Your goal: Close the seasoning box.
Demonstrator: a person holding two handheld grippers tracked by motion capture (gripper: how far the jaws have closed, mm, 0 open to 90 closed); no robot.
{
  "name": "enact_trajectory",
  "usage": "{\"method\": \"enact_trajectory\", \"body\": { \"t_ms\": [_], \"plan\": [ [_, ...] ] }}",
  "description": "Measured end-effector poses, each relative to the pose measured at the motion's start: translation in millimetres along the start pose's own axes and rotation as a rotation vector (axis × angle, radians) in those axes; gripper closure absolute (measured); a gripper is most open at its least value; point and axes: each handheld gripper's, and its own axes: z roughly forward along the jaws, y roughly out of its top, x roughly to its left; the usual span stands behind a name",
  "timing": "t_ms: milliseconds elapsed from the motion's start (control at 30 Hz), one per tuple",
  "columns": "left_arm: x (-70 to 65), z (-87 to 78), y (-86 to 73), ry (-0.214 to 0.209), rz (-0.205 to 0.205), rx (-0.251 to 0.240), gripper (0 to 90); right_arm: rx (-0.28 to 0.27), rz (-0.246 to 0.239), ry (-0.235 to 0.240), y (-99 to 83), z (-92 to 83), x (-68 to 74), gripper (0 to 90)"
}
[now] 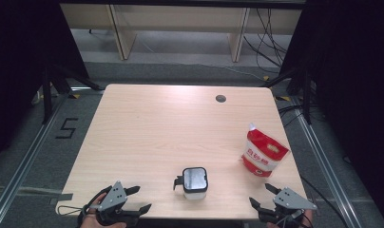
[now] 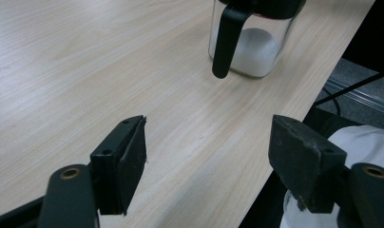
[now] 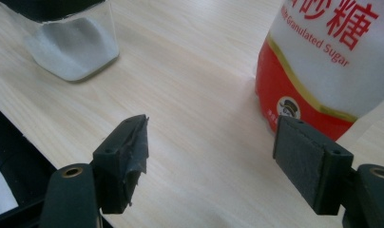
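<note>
Both the left gripper [image 1: 137,199] and the right gripper [image 1: 262,195] hover at the bench's [image 1: 147,128] near edge, fingers wide and empty. The glass jar [image 1: 195,182] of white grains stands between them near that edge, with the red sugar bag [image 1: 263,153] just beyond the right gripper.

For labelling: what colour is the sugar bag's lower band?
Red, on the sugar bag; clearest in right gripper view.

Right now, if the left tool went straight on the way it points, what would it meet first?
Probably the jar: its black handle sits slightly right of the line ahead of the open left tool, with bare table between. Depth is unclear, so it might pass just left.
</note>
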Motion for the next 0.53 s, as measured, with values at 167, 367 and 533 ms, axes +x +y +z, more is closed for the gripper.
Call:
{"method": "enact_trajectory", "body": {
  "t_ms": [167,367,533],
  "plan": [
    [-0.3,1.4,-0.4,-0.002,-0.009,0.000,28.4,0.000,-0.017,0.004,-0.7,2.3,0.7,28.7],
    [2.2,3.3,-2.1,0.004,-0.003,0.009,28.0,0.012,-0.020,0.008,-1.4,3.4,1.8,28.8],
    [6.4,3.8,-3.2,0.017,-0.005,0.031,27.7,0.008,-0.029,0.003,-1.9,3.4,-0.5,28.7]
  ]
}}
